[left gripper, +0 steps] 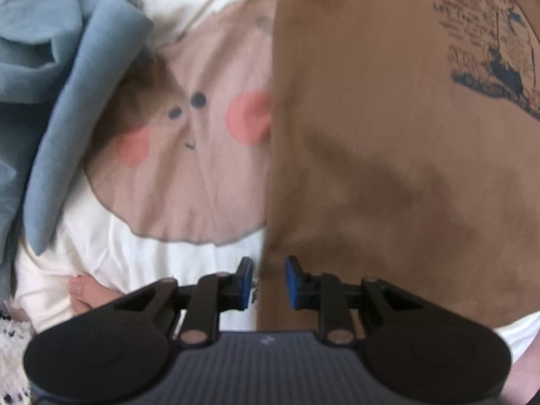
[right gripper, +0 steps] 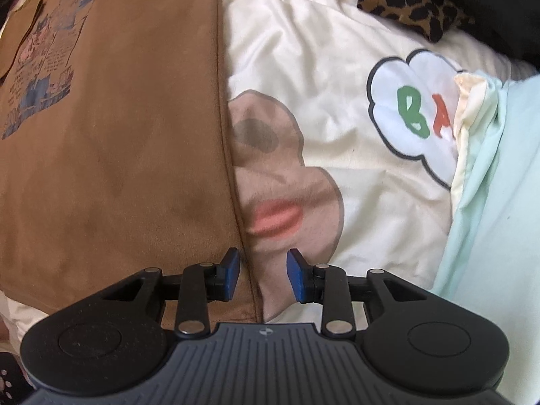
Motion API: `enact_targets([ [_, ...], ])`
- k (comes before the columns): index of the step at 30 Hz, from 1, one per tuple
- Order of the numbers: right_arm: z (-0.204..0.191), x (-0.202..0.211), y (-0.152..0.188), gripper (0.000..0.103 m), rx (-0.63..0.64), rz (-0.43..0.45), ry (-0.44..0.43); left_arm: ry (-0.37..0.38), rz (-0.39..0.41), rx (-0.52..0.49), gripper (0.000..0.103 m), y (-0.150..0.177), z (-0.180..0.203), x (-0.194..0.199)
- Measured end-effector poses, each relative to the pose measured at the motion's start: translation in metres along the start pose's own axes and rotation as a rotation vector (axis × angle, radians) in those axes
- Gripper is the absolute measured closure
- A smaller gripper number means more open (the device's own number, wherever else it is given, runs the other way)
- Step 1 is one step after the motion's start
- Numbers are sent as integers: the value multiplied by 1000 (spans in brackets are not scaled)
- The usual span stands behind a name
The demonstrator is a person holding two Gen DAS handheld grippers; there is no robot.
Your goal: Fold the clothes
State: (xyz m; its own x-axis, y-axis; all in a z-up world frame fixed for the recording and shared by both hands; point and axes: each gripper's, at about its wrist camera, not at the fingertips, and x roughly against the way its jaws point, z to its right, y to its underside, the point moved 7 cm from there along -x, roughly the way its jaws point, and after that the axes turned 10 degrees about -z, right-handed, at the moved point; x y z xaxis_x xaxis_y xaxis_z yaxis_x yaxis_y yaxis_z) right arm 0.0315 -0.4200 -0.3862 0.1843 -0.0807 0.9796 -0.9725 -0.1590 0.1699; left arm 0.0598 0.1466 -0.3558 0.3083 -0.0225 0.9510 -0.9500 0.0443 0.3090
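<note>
**Brown shirt narrowed, both tools released**

A brown printed shirt is seen spread flat on a cream bed cover with cartoon figures, its collar at the far end in the right wrist view. Both long sides are seen as straight edges, so the sleeves are judged to be tucked in already, though the folds themselves cannot be seen.

The left tool is held pointing down over the shirt's left edge near the hem; its jaws stand slightly apart, with the edge lying below the gap and not pinched by the pads. The right tool is held likewise over the right edge, its jaws parted wider and nothing gripped between them.

A blue-grey garment is piled beside the shirt, unfolded, and a leopard-print piece is seen at the far end of the bed.

The lengthwise narrowing is judged done. Left to do: the hem is to be brought up toward the collar, and the other garments are to be folded.
</note>
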Motion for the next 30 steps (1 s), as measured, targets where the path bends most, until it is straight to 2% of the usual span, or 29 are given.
enact_targets([
  [6, 1, -4, 3, 65, 18, -16, -16, -13, -10, -8, 80, 6, 6, -6],
  [11, -1, -12, 4, 65, 3, -19, -50, -2, -11, -2, 80, 8, 9, -6],
  [21, -6, -12, 11, 65, 35, -7, -59, 15, -3, 19, 79, 12, 16, -3],
  [25, -7, -11, 14, 73, 49, -9, -57, 24, -3, 23, 80, 14, 19, 0],
  [26, -7, -10, 14, 75, 57, -13, -48, 23, -2, 23, 82, 15, 19, 0],
  [30, -8, -6, 18, 98, 66, -30, -23, 30, -1, 41, 94, 18, 17, 2],
])
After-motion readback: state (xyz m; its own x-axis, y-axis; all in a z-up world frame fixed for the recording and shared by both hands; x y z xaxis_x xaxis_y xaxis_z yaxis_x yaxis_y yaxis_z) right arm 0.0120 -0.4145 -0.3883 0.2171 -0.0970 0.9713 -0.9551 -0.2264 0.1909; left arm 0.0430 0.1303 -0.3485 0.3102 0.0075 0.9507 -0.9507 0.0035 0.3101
